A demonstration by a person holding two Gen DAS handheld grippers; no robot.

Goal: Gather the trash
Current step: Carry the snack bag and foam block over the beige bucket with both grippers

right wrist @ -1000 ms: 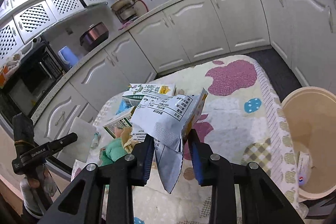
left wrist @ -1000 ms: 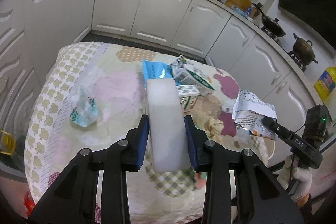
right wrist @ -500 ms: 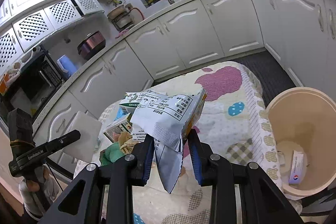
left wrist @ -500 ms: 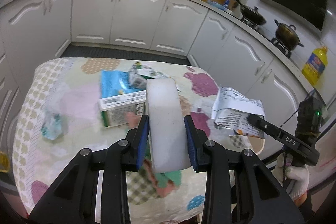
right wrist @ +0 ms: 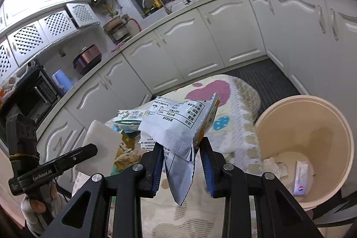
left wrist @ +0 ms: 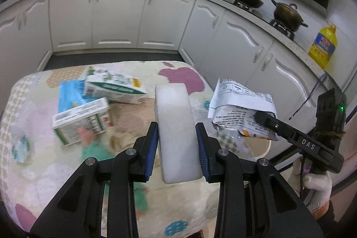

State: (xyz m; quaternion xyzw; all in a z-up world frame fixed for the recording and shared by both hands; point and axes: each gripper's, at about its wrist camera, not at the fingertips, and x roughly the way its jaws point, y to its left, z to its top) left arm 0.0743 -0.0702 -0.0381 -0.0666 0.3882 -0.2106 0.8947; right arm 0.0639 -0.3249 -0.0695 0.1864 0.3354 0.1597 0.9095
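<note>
On the left, the left gripper [left wrist: 177, 141] is tilted downward over the table [left wrist: 33, 171], which wears a patterned cloth. Its blue pads [left wrist: 151, 148] are clamped on the two sides of a white foam block [left wrist: 176, 133], which stands up between them, clear of the cloth. From the right wrist view the same block [right wrist: 101, 144] shows beside the left gripper's black finger, with a gloved hand [right wrist: 36, 209] gripping the handle below.

Past the block, on the cloth, lie a white-and-green carton [left wrist: 115, 89], a blue packet [left wrist: 69, 96] under its near end, and a smaller printed box [left wrist: 81, 121] resting partly on the packet. A greenish crumpled scrap [left wrist: 20, 146] sits near the table's left edge, well apart from the boxes.

Further right, the right gripper [right wrist: 181, 165] also points downward, held in a white-gloved hand [left wrist: 316, 186]. Its jaws are pinched on a grey printed snack bag [right wrist: 180, 126], whose torn tail hangs down between them, lifted off the table.

At the far right, just beside the table's edge, stands a beige bin [right wrist: 334, 117] with a small white box [right wrist: 301, 177] and paper scraps at its bottom.
</note>
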